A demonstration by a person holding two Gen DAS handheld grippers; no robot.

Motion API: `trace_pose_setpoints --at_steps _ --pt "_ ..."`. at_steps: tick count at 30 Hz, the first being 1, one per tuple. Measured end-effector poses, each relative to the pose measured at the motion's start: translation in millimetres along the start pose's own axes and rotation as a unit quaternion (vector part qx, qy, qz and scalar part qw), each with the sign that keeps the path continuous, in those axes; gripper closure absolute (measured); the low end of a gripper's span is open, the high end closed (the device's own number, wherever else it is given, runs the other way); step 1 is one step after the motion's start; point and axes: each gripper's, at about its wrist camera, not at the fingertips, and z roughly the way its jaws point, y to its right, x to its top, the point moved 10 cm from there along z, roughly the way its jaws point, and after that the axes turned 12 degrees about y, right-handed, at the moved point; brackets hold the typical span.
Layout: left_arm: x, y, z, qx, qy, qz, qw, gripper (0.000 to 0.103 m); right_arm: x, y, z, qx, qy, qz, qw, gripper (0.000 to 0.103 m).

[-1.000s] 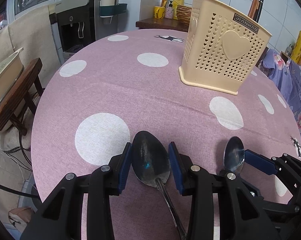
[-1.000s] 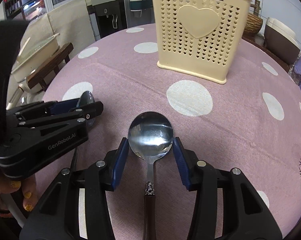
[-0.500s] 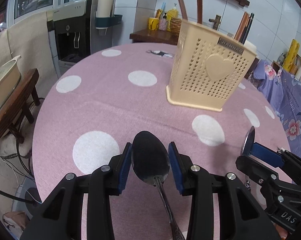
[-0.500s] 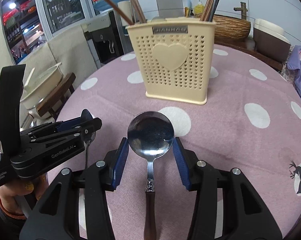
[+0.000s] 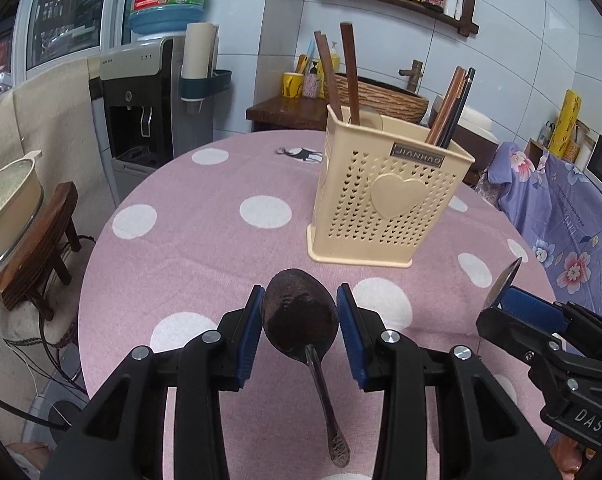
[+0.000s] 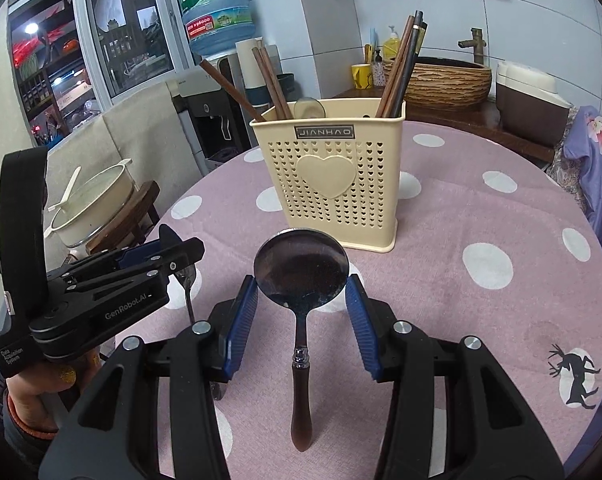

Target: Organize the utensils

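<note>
A cream plastic utensil holder (image 5: 385,200) (image 6: 329,184) with a heart on its front stands on the pink dotted tablecloth (image 5: 205,240), with chopsticks (image 6: 401,64) and a spoon inside. My left gripper (image 5: 300,316) is shut on an all-metal spoon (image 5: 299,314), bowl between the blue pads, lifted above the table. My right gripper (image 6: 301,292) is shut on a round metal spoon with a brown handle (image 6: 301,272), also lifted, just in front of the holder. Each gripper shows in the other's view, the right one (image 5: 541,332) and the left one (image 6: 113,284).
A water dispenser (image 5: 149,92) stands behind the table. A wooden stool with a cream pot (image 6: 93,204) is at the left. A woven basket (image 6: 441,80) and a rice cooker (image 6: 529,100) sit on a counter behind. A floral cloth (image 5: 573,216) is at the right.
Both grippers have risen from the table with their spoons and tilted up, so the holder's top and the room behind it now show.
</note>
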Motion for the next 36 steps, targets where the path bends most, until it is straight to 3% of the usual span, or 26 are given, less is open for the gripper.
trace_pose_setpoints --at_steps 18,19,20,22,27,29,30,31,33,36 --pt "37 16 -6 -0.015 0.043 0.003 0.999 0.066 25 -4 -7 0.009 0.017 -0.002 1.0 0.057" --pt "41 17 -7 -0.015 0.048 0.003 0.9987 0.066 28 -4 -8 0.006 0.019 -0.004 1.0 0.091" --pt "44 18 -7 -0.015 0.051 0.004 0.9986 0.066 31 -4 -7 0.009 0.019 -0.004 1.0 0.1" --pt "54 20 -8 -0.015 0.063 0.003 0.9979 0.066 36 -5 -6 0.03 0.014 0.013 0.999 0.1" --pt "66 20 -5 -0.011 0.075 0.004 0.9971 0.066 39 -4 6 0.009 0.017 -0.01 1.0 0.1" --pt "66 9 -5 -0.004 0.074 -0.008 0.9972 0.066 37 -4 12 0.013 0.014 -0.012 1.0 0.098" --pt "65 0 -6 0.002 0.073 -0.018 0.9972 0.066 34 -4 16 0.018 0.01 -0.013 1.0 0.09" --pt "64 -8 -7 0.006 0.072 -0.024 0.9971 0.066 31 -5 22 0.023 0.006 -0.014 1.0 0.072" --pt "64 -25 -11 0.019 0.073 -0.032 0.9966 0.066 28 -5 34 0.017 0.006 -0.025 1.0 0.046" --pt "58 -43 -15 0.031 0.069 -0.044 0.9962 0.066 17 -15 58 0.026 -0.023 -0.04 0.999 0.046"
